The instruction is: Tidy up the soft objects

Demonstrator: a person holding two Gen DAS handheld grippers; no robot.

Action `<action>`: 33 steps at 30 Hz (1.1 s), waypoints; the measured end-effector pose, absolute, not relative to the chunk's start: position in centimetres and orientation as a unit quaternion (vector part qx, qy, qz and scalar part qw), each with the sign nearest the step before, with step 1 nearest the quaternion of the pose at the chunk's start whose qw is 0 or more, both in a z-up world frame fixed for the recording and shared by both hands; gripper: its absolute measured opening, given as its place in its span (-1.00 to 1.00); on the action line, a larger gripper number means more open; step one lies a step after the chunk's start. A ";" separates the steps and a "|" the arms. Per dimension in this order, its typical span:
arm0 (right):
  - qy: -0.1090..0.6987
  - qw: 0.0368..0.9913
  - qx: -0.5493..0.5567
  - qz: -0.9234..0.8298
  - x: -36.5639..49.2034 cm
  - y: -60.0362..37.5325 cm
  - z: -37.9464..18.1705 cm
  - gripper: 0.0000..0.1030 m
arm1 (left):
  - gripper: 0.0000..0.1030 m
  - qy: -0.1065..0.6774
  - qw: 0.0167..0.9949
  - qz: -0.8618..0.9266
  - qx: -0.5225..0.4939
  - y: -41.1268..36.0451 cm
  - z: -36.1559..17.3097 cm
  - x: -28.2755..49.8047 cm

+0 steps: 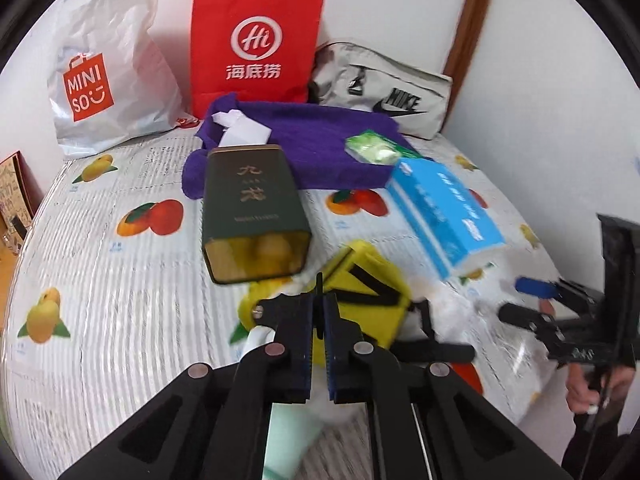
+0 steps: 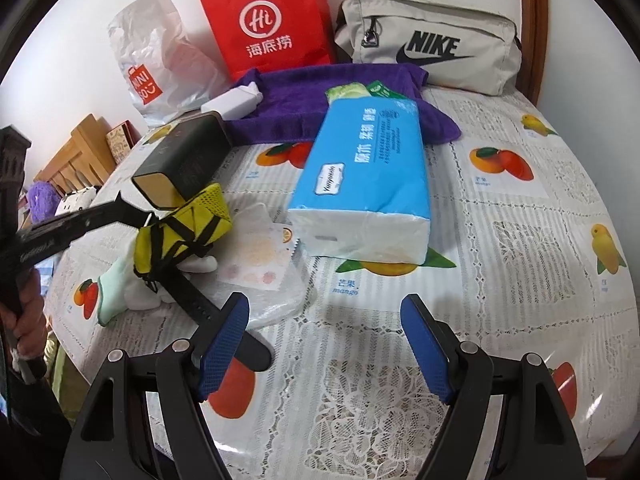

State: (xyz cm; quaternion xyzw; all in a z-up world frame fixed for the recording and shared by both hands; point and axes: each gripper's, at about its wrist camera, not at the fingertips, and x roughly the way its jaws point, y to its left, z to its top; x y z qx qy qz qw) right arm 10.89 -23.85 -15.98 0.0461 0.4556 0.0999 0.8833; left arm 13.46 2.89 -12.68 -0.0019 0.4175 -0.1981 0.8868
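Soft objects on the counter, seen along both claws. The yellow mesh pouch (image 1: 368, 296), crossed by black straps, lies near the front edge of the counter (image 2: 520, 240). It rests on a white plush item (image 2: 200, 264) beside a mint-green cloth (image 2: 114, 292). A dark green tin (image 1: 252, 208) lies on its side just behind the pouch, and a blue tissue pack (image 2: 368, 168) lies to the right, close to it but apart. Further back we see a purple towel (image 1: 320, 140) spread in front of the bags that stand against the wall.

The pouch lies directly ahead of the left claw (image 1: 319, 304), at its very tip. In the left wrist view its long axis runs away from the claw and to the right. In the right wrist view it slants from lower left to upper right. We judge the left hand much the nearer of the two, since the pouch sits well off to the left of the right claw (image 2: 326, 304).

The left claw is drawn in to a narrow slit, with its pads nearly meeting at the pouch's near edge. It appears to pinch the mesh fabric there, though the contact itself is hidden behind the fingers. In the right wrist view the pouch's near corner tilts up toward that tip, which fits a grip. The right claw stands wide and holds nothing. It hangs above the counter, and the end of a black band (image 2: 224, 320) passes behind its left finger.

We judge that the coming move depends on the pouch coming away without dragging the plush beneath it or knocking the tin behind.
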 end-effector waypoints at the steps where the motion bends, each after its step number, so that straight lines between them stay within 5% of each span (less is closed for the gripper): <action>1: 0.454 0.884 0.044 0.101 10.6 -23.7 -15.8 0.51 | -0.89 0.417 0.886 -0.201 0.000 2.9 -12.6 12.9; 33: 0.465 0.878 0.011 0.110 9.9 -21.9 -16.2 0.51 | -0.89 0.457 0.877 -0.145 -0.041 6.7 -18.0 14.9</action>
